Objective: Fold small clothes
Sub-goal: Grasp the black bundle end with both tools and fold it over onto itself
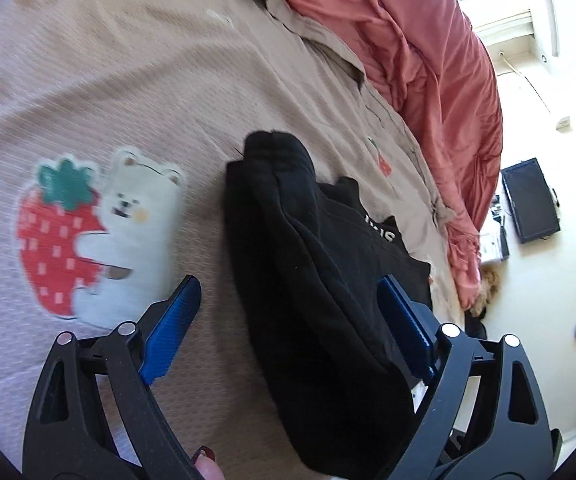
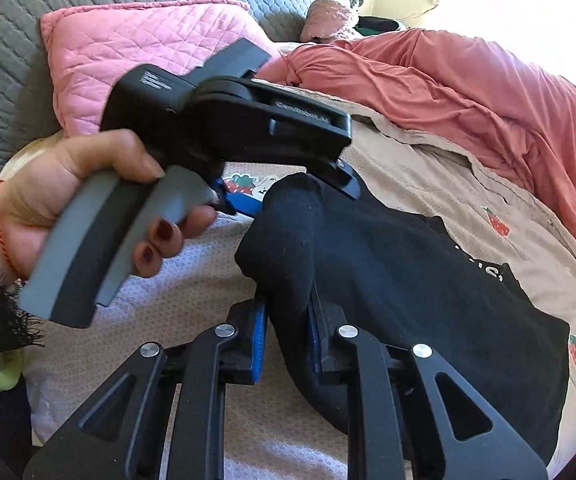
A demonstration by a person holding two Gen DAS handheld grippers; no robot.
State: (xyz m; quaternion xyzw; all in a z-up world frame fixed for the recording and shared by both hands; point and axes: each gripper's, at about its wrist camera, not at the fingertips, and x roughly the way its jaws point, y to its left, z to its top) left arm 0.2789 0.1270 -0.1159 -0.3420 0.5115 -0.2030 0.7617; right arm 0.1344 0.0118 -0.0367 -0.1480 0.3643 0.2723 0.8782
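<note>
Black gripper (image 1: 289, 312) frames, blue pads, silver screws; dark-red nails, red wrist string, black lace cuff.

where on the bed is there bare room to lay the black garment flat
Bare beige blanket lies above the strawberry bear patch, left of the black garment. It is crowded to the right, where the bunched coral duvet runs beside the garment.

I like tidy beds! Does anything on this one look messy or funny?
Yes. The coral duvet is shoved in a crumpled heap along the far side of the beige strawberry blanket. The black garment lies bunched, not flat, pinched by the right gripper; the left gripper is open over it.
</note>
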